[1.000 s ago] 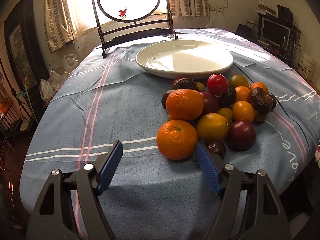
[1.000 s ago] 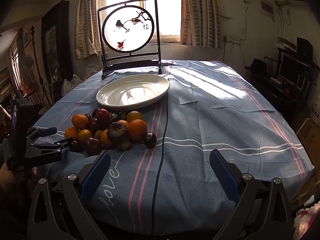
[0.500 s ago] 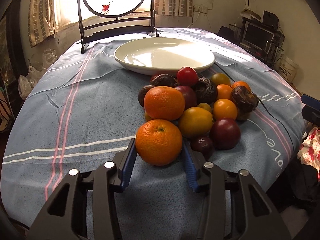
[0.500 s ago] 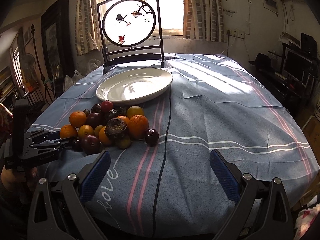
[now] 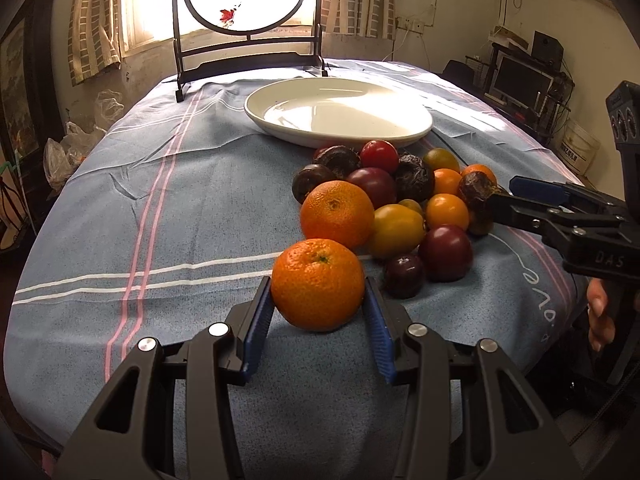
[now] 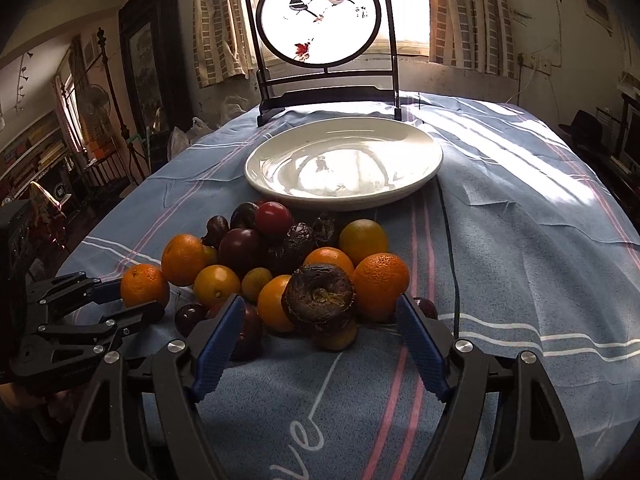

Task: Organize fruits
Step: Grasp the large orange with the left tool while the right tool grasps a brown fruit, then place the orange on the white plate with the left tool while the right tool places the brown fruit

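Room: lived-in, curtained window at the far end, monitor on shelving at the right.
Table (image 5: 120, 208): covered in a blue cloth with pink and white stripes; a black cable (image 6: 450, 248) runs across it toward the far side.
Screen (image 6: 318, 12): round panel painted with birds, upright in a dark frame at the far edge of the table.
Plate (image 5: 256, 110): white, shallow, holding nothing, just beyond the fruit.
Fruit pile (image 5: 400, 200): oranges, dark plums, a red tomato, yellow citrus and wrinkled brown fruit, heaped on the cloth near the plate.
Left gripper (image 5: 318, 312): blue pads pressed against both sides of an orange (image 5: 318, 284) at the near edge of the pile; whether the orange rests on the cloth cannot be told.
Right gripper (image 6: 320, 340): fingers spread wide, holding nothing, low over the cloth at the near right side of the pile, aimed at a wrinkled fruit (image 6: 318, 296) and the oranges beside it.
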`<action>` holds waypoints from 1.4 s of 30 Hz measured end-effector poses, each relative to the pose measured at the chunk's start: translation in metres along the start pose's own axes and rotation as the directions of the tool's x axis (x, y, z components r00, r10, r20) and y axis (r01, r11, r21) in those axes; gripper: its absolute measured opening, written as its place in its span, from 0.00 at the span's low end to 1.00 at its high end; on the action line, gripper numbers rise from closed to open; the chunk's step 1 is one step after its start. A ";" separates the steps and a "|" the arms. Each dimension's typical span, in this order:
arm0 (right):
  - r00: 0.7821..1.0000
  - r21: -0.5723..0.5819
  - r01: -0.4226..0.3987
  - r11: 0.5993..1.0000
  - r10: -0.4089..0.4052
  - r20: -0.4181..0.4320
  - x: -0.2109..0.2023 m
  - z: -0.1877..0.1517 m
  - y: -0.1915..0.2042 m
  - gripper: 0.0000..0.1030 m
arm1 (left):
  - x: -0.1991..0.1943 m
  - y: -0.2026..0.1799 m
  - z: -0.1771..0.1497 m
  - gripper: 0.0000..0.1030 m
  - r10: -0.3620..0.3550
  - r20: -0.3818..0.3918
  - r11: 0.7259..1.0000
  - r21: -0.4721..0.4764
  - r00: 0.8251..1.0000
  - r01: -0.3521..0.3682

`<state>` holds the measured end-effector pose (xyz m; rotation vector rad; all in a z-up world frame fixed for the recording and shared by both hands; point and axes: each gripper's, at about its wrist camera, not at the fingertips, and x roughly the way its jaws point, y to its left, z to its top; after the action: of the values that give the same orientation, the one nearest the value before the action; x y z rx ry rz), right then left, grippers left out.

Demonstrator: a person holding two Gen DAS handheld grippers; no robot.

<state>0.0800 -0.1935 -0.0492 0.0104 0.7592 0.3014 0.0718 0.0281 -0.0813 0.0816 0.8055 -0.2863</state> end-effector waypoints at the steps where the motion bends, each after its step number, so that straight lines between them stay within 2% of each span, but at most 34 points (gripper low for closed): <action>1: 1.000 -0.003 0.011 1.000 -0.011 0.004 0.002 0.001 0.001 0.76 | -0.001 0.000 0.000 0.42 -0.003 0.002 1.000 -0.001 1.000 0.003; 2: 1.000 -0.005 0.016 1.000 -0.016 0.009 0.004 0.001 0.003 0.74 | -0.002 0.001 -0.001 0.42 -0.005 0.004 1.000 -0.002 1.000 0.005; 3: 1.000 -0.006 0.007 1.000 -0.007 0.007 0.005 0.002 0.004 0.63 | -0.002 0.002 -0.001 0.42 -0.006 0.005 1.000 -0.002 1.000 0.006; 5: 1.000 -0.023 0.026 0.999 -0.026 0.007 0.008 0.003 0.006 0.52 | -0.002 0.003 -0.002 0.42 -0.004 0.004 1.000 -0.005 1.000 0.004; 6: 0.999 -0.036 0.036 0.999 -0.036 0.007 0.009 0.003 0.008 0.42 | -0.002 0.005 -0.002 0.42 -0.005 0.002 1.000 -0.009 1.000 0.005; 7: 1.000 -0.039 0.019 0.999 -0.019 0.001 0.009 0.003 0.008 0.38 | -0.003 0.006 -0.003 0.42 -0.006 0.001 1.000 -0.015 1.000 0.006; 18: 1.000 -0.011 -0.023 1.000 0.023 0.016 -0.006 -0.004 0.001 0.38 | -0.007 0.013 -0.006 0.42 0.000 0.000 1.000 -0.029 1.000 0.000; 28: 0.996 0.014 -0.052 0.999 0.051 0.070 -0.028 0.011 -0.015 0.38 | -0.025 0.015 0.011 0.42 0.000 0.056 0.999 -0.035 0.998 0.002; 32: 0.993 0.027 -0.065 0.998 0.061 0.104 -0.034 0.045 -0.032 0.38 | -0.026 0.012 0.044 0.42 -0.014 0.078 1.000 -0.009 0.997 0.015; 35: 0.994 0.037 -0.061 0.997 0.057 0.089 -0.021 0.076 -0.047 0.38 | -0.011 0.009 0.078 0.42 -0.030 0.076 1.000 0.000 0.997 0.030; 39: 0.996 0.082 -0.082 0.993 0.085 -0.036 0.029 0.110 -0.064 0.38 | 0.038 0.011 0.125 0.42 -0.074 0.008 0.997 -0.037 0.997 0.074; 42: 0.990 0.098 -0.073 0.992 0.084 -0.111 0.071 0.125 -0.068 0.38 | 0.080 0.009 0.153 0.43 -0.068 -0.046 0.997 -0.050 0.997 0.065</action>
<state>0.2319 -0.2264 -0.0141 0.1127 0.8880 0.3434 0.2334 -0.0085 -0.0335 0.0161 0.8634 -0.3284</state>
